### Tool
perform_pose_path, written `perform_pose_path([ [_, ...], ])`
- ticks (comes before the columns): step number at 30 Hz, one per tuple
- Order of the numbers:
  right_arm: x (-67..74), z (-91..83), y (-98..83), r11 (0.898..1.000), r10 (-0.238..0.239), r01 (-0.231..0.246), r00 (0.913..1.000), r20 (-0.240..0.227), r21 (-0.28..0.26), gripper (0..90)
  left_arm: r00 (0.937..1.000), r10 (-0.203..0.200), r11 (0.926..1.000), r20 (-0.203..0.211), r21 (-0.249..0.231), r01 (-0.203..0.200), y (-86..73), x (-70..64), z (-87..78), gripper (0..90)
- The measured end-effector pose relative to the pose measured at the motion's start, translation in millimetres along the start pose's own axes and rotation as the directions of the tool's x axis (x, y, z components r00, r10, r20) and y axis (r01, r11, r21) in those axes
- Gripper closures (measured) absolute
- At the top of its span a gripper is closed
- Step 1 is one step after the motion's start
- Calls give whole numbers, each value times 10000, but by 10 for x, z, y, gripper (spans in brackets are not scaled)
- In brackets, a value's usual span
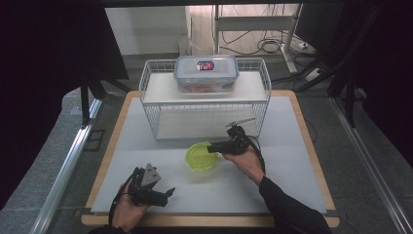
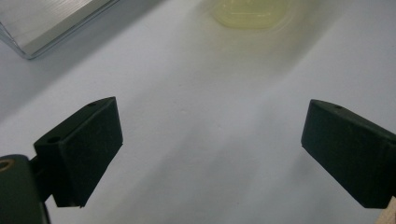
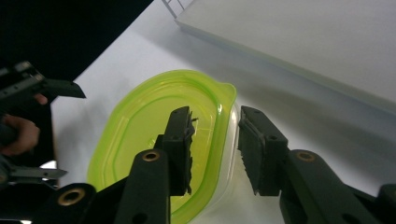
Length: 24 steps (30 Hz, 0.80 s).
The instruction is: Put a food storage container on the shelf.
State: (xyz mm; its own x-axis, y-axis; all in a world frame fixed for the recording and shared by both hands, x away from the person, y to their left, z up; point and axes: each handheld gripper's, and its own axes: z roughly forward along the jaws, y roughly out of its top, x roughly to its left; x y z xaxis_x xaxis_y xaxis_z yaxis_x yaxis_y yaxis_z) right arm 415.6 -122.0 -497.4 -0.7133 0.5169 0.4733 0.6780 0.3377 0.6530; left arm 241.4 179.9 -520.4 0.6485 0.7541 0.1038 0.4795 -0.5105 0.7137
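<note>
A clear container with a lime-green lid (image 1: 201, 157) sits on the white mat (image 1: 282, 161) in front of the wire rack. My right gripper (image 1: 211, 146) reaches its right edge from the right. In the right gripper view the jaws (image 3: 215, 140) straddle the lid's rim (image 3: 223, 116), one pad over the green lid (image 3: 149, 121) and the other outside the clear wall, with small gaps still showing. My left gripper (image 1: 168, 196) rests low near the mat's front left, open and with nothing between its jaws (image 2: 210, 149). The container shows as a pale yellow blur (image 2: 252, 11) ahead of it.
A white wire rack (image 1: 151, 92) stands at the back of the mat. On its upper shelf lies a clear box with a blue-rimmed lid (image 1: 206, 73). The rack's lower shelf (image 3: 299, 42) is just behind the container. The other hand and its gripper (image 3: 28, 88) appear at the left.
</note>
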Motion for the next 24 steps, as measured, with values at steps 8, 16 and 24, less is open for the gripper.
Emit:
perform_pose_path([
  [8, 29, -24, -10, 9998, 70, -62, 9991, -422, 193, 805, 9999, 110, 9999, 17, 54, -110, 3, -13, 11, 51],
  [16, 157, -88, 1, 9999, 150, -141, 9947, -1017, 97, 827, 9999, 154, 9998, -4, 86, -154, 1, -19, 21, 51],
  [24, 94, -43, 26, 9977, -509, 494, 9982, 324, 462, 783, 9997, 253, 9994, -32, 235, -253, 1, -25, 40, 51],
])
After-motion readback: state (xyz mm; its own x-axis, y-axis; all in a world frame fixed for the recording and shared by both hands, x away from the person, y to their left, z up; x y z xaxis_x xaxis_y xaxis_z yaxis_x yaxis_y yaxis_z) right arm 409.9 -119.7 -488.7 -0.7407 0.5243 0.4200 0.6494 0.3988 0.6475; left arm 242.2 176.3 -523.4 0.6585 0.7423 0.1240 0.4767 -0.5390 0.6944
